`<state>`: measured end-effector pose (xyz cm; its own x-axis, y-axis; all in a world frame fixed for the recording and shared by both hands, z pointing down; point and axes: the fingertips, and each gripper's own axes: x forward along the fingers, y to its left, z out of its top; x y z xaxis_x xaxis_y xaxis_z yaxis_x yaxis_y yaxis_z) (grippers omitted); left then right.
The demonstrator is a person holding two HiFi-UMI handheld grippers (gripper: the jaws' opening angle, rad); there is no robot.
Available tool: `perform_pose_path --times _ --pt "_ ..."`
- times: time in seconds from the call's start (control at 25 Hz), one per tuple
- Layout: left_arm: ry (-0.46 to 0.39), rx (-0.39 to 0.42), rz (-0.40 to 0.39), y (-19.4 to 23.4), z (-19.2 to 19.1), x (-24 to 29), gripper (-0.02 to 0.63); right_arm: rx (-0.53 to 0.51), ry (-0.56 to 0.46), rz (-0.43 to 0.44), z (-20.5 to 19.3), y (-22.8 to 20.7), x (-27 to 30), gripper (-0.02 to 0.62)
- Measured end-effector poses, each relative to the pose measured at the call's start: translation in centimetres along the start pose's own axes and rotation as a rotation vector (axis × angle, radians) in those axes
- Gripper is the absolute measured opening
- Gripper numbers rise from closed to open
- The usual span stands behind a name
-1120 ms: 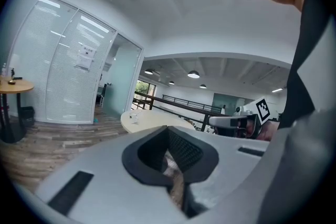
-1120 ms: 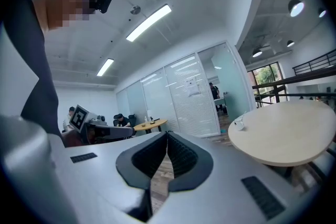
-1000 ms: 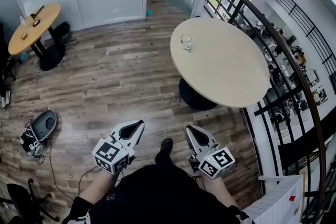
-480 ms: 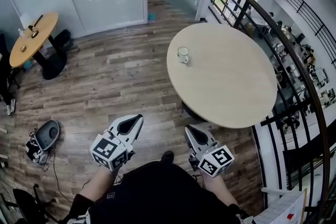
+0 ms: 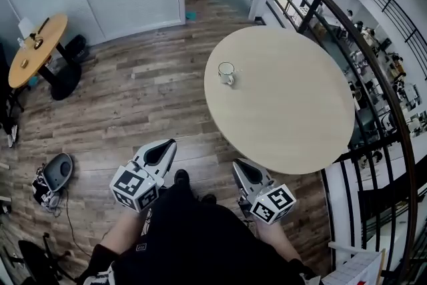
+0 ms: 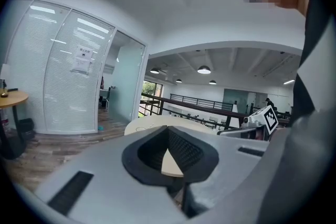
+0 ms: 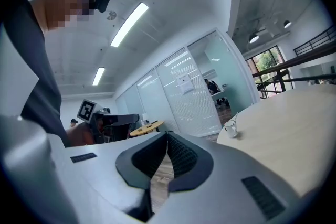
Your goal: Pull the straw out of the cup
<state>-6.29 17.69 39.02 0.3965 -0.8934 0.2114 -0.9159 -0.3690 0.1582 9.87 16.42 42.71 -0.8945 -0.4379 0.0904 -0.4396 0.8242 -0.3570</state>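
The cup [image 5: 227, 72] stands upright on the round tabletop [image 5: 293, 110], near its 10 o'clock edge. The straw [image 7: 234, 117] leans out of it, long axis tilted toward 1 o'clock in the right gripper view. The left hand-held gripper [image 5: 167, 145] and the right hand-held gripper [image 5: 240, 165] have their jaws together and hold nothing. Both are well apart from the cup, below the tabletop's 7 o'clock edge.

cup [image 5: 227, 73]: clear glossy glass | table [image 5: 287, 110]: smooth matt pale wood | floor [image 5: 133, 97]: grained wood planks | my pads [image 7: 181, 157]: black ribbed rubber, matt
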Motion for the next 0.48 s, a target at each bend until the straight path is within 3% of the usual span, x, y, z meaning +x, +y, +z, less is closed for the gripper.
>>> perform_pose_path --times 0.48 --pt "0.007 -0.033 -0.084 7.5 1.4 9.3 0.006 -0.002 0.007 -0.041 2.9 -6.7 8.9 0.025"
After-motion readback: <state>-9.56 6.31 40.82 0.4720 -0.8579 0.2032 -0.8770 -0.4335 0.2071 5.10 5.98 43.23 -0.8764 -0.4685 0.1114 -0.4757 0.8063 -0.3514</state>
